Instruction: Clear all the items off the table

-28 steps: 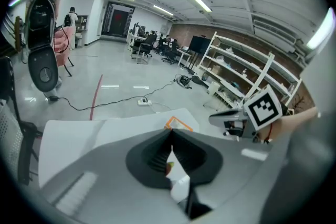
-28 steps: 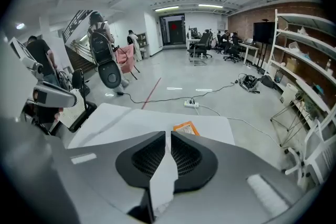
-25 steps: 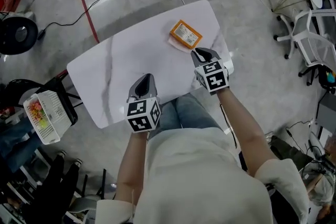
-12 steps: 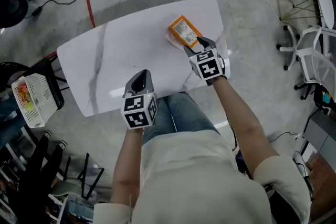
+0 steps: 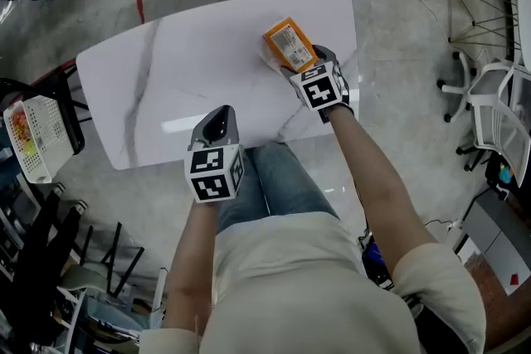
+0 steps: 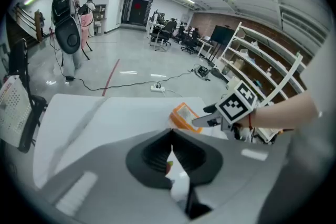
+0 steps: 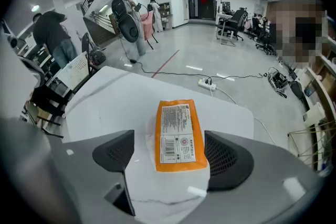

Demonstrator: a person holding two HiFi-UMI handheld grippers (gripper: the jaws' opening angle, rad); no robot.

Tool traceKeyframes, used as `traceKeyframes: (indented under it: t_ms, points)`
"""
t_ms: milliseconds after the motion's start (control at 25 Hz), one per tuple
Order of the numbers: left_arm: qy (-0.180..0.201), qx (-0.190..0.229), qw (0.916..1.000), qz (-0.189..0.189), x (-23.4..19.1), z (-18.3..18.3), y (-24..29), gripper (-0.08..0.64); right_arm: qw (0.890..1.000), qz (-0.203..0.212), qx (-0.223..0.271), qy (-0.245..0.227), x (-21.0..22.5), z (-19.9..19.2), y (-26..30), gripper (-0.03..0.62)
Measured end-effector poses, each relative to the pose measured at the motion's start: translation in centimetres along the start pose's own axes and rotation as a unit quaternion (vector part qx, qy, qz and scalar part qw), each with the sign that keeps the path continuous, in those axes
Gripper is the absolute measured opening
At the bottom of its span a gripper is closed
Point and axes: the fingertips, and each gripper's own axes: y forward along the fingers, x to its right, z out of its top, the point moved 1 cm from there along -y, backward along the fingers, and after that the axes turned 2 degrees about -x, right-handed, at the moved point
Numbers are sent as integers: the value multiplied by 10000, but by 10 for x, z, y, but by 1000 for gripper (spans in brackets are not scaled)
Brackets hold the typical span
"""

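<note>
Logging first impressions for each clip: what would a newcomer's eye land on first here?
The orange packet lying alone on the white marble table, toward its far right corner. The right claw, jaws just opened, straddles it without gripping, while the left claw hangs shut at the near edge.

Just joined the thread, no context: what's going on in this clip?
A person is working at a white marble table with a handheld claw in each hand. The right claw is down at the orange packet. Its jaws have just been opening and stand apart with the packet's near end between them, not pressing on it. The left claw hangs near the table's front edge, jaws together, holding nothing. The packet lies flat on the table, not yet lifted.
</note>
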Motion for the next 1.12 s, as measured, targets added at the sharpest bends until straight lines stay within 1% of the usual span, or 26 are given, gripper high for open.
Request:
traceKeyframes:
  t_ms: [120,320,920,1120]
  points:
    - [-92,-63,9999,25,1,-5,6,8,9998,101,-171,-12,3,-6,17,456]
    - [-170,-185,9997,61,2,-13,17,8,9990,203,-389,-20,9,-14,43,488]
    - [-417,-379,9983,119,4,-27,44,8,9971,322,-680,-105,17,-21,88,518]
    - [-466,-430,9979,134,3,-32,49,8,9966,269,-776,-42,16,-28,100,525]
